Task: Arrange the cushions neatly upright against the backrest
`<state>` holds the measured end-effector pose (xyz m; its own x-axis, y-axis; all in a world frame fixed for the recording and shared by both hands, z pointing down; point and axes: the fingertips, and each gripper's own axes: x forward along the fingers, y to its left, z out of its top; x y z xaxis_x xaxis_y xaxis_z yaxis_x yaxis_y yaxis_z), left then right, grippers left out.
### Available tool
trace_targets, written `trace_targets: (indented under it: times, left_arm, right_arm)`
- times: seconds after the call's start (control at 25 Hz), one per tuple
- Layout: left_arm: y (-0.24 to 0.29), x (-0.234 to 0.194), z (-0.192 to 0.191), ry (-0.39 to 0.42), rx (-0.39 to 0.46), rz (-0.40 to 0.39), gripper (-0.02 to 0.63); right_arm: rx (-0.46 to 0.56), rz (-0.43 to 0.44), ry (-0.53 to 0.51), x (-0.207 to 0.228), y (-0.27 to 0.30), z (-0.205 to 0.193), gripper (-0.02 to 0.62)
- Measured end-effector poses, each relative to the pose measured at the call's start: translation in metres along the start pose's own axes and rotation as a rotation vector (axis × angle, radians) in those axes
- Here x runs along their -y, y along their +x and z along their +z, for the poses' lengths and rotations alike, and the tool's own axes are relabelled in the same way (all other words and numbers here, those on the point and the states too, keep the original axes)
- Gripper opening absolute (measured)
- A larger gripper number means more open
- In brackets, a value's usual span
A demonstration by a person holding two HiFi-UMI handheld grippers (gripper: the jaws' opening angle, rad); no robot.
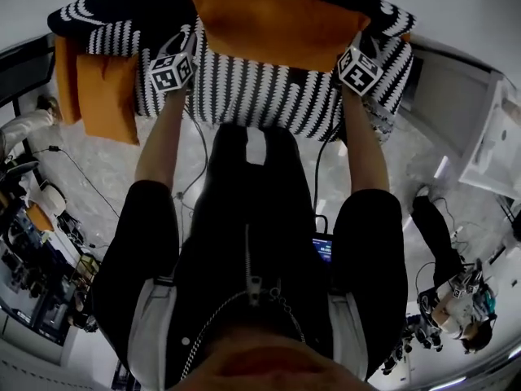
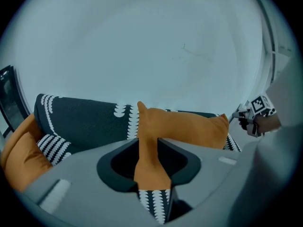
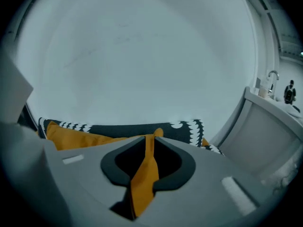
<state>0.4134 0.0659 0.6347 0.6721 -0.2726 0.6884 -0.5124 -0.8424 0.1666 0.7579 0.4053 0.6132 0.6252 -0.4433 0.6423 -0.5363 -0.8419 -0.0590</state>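
The sofa [image 1: 260, 96], black with a white pattern, stood against a pale wall, and an orange cushion [image 1: 277, 27] lay lengthwise along its backrest [image 1: 130, 6], its long edge down on the seat. The left gripper [image 1: 189, 43] was at the cushion's left end and the right gripper [image 1: 356, 41] at its right end, both arms reaching forward over the seat. In the left gripper view the jaws stood well apart, with the cushion's corner [image 2: 149, 150] standing as a fold in the gap and not clamped; the patterned seat showed below it. The right gripper [image 2: 255, 112] was visible in that view at the cushion's far end. In the right gripper view the jaws were parted more narrowly, with a thin strip of the opposite corner [image 3: 144, 174] hanging between them; a firm pinch could not be confirmed, and the fabric appeared slack. A second cushion [image 1: 106, 96], also orange, leaned at the sofa's left end, well apart from the first, with another orange piece just behind it. Cables lay on the floor [image 1: 98, 169] in front of the sofa.
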Motion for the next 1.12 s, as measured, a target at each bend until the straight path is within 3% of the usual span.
trace_targets:
  times: [0.12, 0.28, 0.4, 0.56, 0.76, 1.12]
  left_arm:
    - [-0.043, 0.001, -0.018, -0.035, 0.026, 0.045, 0.100]
    - [-0.090, 0.008, -0.041, -0.087, 0.080, 0.100, 0.057]
    - [-0.134, -0.004, -0.056, -0.103, 0.113, 0.133, 0.011]
    - [-0.196, -0.043, -0.086, -0.088, 0.130, 0.226, 0.010]
    - [-0.304, -0.112, -0.132, -0.201, 0.219, 0.365, 0.009]
    - [-0.453, -0.213, -0.217, -0.338, 0.328, 0.498, 0.009]
  right_arm:
    - [-0.049, 0.144, -0.069, -0.045, -0.010, -0.012, 0.003]
    - [-0.079, 0.293, -0.229, -0.100, -0.030, -0.020, 0.003]
    - [-0.092, 0.410, -0.339, -0.164, -0.057, -0.027, 0.003]
    - [-0.115, 0.583, -0.503, -0.261, -0.109, -0.061, 0.003]
    - [-0.121, 0.805, -0.754, -0.405, -0.195, -0.119, 0.003]
    - [-0.114, 1.024, -0.897, -0.609, -0.337, -0.199, 0.003]
